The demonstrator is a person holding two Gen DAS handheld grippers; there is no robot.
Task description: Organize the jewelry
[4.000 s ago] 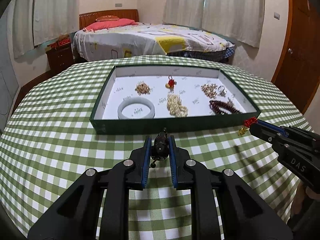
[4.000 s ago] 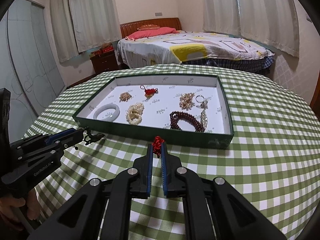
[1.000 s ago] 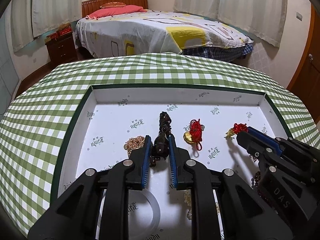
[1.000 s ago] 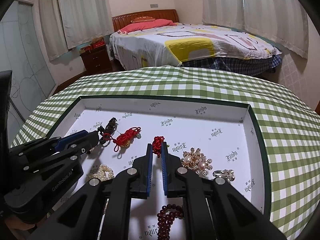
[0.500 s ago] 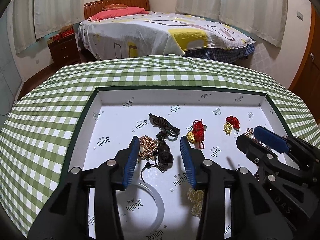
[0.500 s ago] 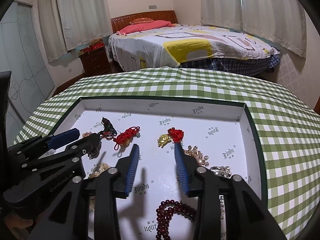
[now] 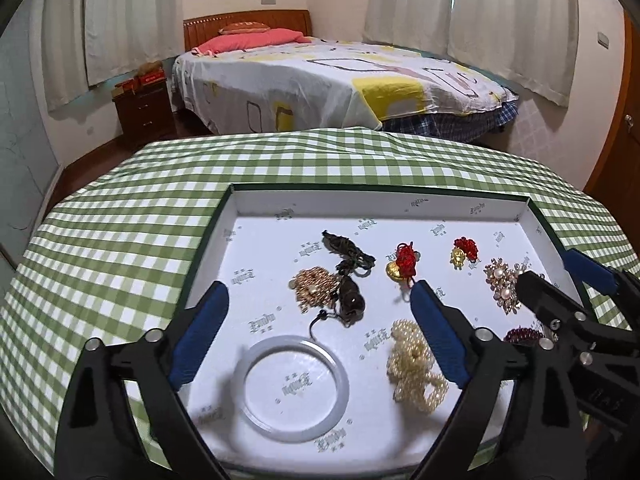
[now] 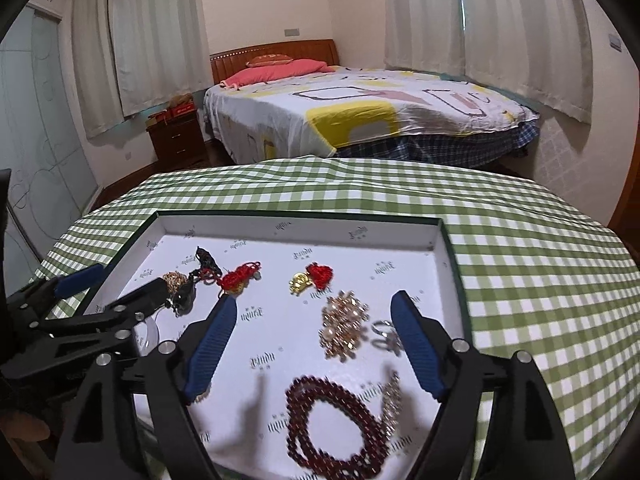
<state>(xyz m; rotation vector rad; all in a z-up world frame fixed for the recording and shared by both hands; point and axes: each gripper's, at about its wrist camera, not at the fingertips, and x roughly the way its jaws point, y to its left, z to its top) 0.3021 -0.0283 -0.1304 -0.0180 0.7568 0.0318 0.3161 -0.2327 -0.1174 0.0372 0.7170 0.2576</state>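
2 grippers, left gripper [image 7: 316, 314] and right gripper [image 8: 314, 326], jaws wide, empty, above jewelry tray [image 7: 400, 206].

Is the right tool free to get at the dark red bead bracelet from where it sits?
Probably yes. The right tool is open above the tray, and the dark red bead bracelet lies uncovered just below it; only a gold chain touches its side.

The room is evenly bright, with soft daylight coming through the pale curtains [image 7: 516, 20]. The white tray floor [image 7: 272, 248] shines without harsh glare. Faint blurred shadows of the tongs fall on it near the red bead bracelet [image 8: 332, 420]. Both views bulge like a fishbowl, black at the corners. The desk's checked cloth [image 8: 540, 280] smears slightly at the right edge.
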